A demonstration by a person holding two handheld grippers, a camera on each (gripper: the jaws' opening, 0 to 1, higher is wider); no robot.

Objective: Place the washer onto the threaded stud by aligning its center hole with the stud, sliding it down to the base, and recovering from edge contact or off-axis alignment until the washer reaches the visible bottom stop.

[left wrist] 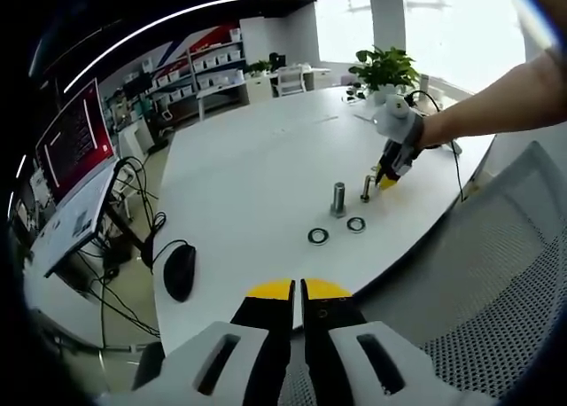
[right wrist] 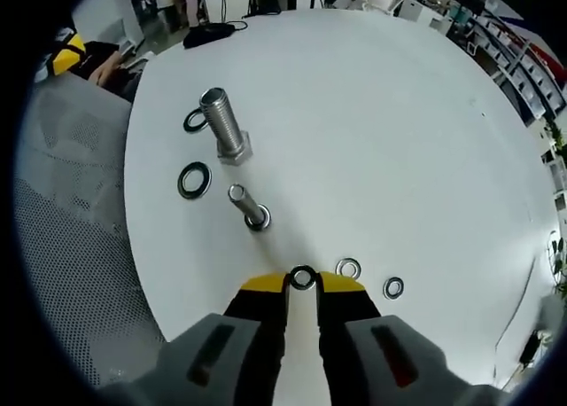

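Right gripper (right wrist: pixel 302 286) pinches a small washer (right wrist: pixel 302 278) between its yellow tips, low over the white table (right wrist: pixel 381 131), just short of the small threaded stud (right wrist: pixel 248 207). Washer not on the stud yet. A big bolt (right wrist: pixel 225 127) stands upright beyond it, with two dark washers (right wrist: pixel 194 180) beside it; two small washers (right wrist: pixel 348 268) lie right of the tips. Left gripper (left wrist: pixel 297 291) hangs back off the table edge, jaws nearly together, holding nothing. A mouse (left wrist: pixel 180 270) sits near that edge.
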